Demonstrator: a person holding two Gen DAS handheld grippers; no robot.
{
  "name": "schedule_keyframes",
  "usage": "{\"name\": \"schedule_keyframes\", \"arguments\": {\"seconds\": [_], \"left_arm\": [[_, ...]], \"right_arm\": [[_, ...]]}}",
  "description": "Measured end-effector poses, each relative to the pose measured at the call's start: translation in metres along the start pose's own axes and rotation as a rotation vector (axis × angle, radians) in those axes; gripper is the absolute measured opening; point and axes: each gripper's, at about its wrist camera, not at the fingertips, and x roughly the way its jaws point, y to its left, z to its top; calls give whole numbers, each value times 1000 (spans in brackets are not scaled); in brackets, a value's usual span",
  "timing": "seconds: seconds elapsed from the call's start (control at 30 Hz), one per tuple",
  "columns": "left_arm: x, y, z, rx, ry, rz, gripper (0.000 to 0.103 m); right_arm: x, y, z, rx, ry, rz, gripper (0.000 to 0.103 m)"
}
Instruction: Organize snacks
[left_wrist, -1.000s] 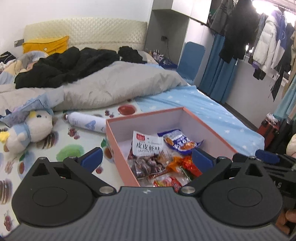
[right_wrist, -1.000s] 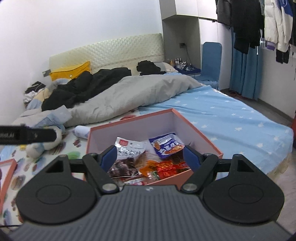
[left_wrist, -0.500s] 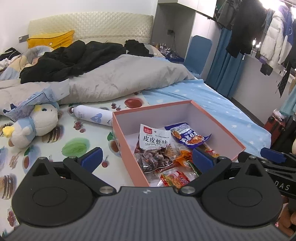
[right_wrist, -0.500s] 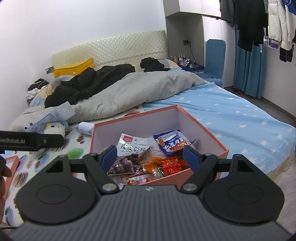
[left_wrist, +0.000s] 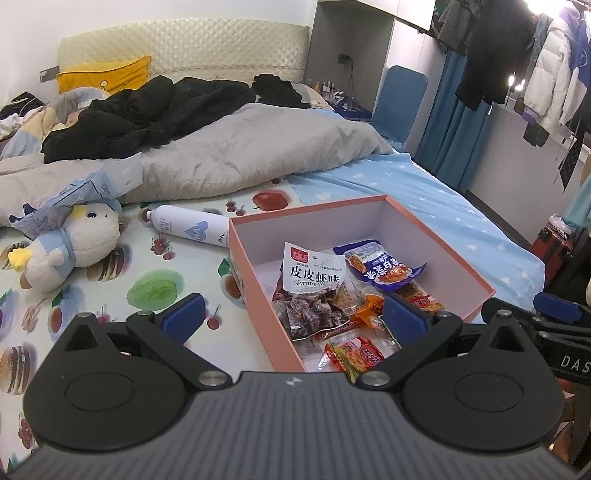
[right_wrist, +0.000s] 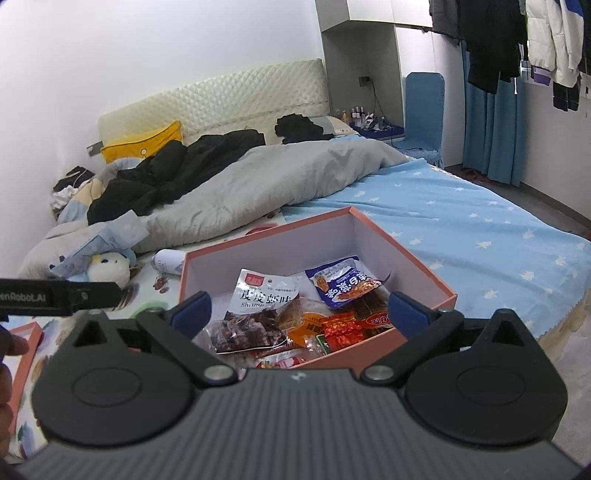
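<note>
A pink open box (left_wrist: 255, 273) (right_wrist: 417, 260) sits on the bed and holds several snack packets. Among them are a white and clear shrimp-snack bag (left_wrist: 314, 280) (right_wrist: 264, 295), a blue packet (left_wrist: 380, 267) (right_wrist: 341, 280) and small orange and red packets (left_wrist: 354, 350) (right_wrist: 341, 328). My left gripper (left_wrist: 293, 315) is open and empty, above the box's near left wall. My right gripper (right_wrist: 299, 308) is open and empty, above the box's near edge. Part of the right gripper also shows in the left wrist view (left_wrist: 557, 308), and part of the left gripper in the right wrist view (right_wrist: 55, 295).
A white bottle (left_wrist: 188, 229) lies left of the box. A plush toy (left_wrist: 70, 247) lies further left. A grey duvet (left_wrist: 240, 155) and black clothes (left_wrist: 147, 110) cover the back of the bed. A pink lid edge (right_wrist: 27, 354) shows at the left. The bed edge (right_wrist: 554, 317) is at the right.
Both grippers have risen and drawn back slightly, so the box and snacks sit lower and show more fully in both views. Both stay open.
</note>
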Motion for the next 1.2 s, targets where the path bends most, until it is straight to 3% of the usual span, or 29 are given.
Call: {"name": "schedule_keyframes", "arguments": {"seconds": [0.53,1.2], "left_arm": [[-2,-1,-2,3,-2,-20,103],[-3,-1,-1,-3,-4,8,103]], "right_arm": [[5,2,-1,-4,12,-15,103],[5,1,-1,-9,16,-8,103]]}}
